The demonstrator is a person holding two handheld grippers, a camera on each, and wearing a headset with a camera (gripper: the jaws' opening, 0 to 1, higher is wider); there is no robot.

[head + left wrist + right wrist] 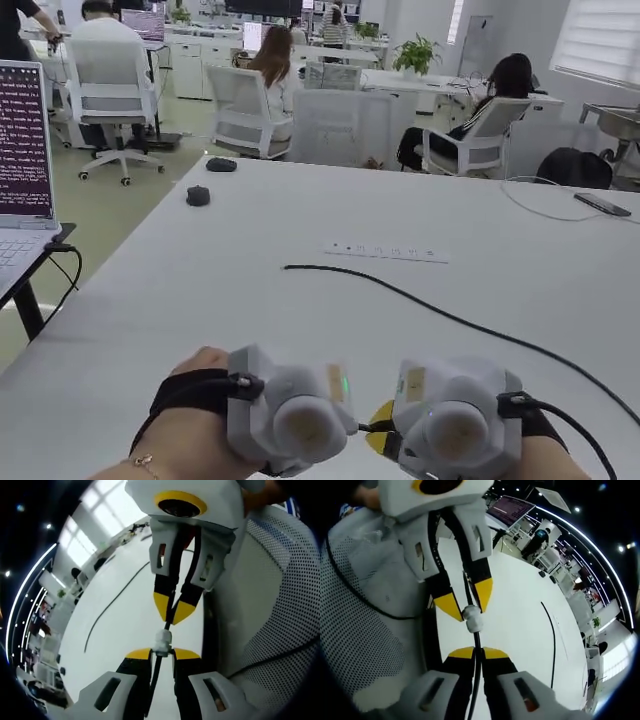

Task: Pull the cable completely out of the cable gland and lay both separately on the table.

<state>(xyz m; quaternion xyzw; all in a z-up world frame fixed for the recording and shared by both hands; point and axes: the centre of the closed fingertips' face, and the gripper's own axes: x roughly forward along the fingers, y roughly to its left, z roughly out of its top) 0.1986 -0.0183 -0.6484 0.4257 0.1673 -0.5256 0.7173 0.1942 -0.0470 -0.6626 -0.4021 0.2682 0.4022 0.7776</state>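
1. The left gripper (162, 654) has its yellow-tipped jaws closed on the small white cable gland (162, 641), held over the near edge of the table.
2. Just past the gland, the right gripper (478, 653) faces it, its jaws pinched nearly together on the thin black cable (476, 641).
3. Away from the gland, the cable trails in a loose curve across the smooth, matte white table (300, 220).
4. Farther from the gland lie a flat white power strip (385, 252) and a dark rounded mouse (198, 196).
5. Well beyond the gland is an open office with white swivel chairs (110, 75) and seated people. An open laptop (22, 140) stands off to the left.
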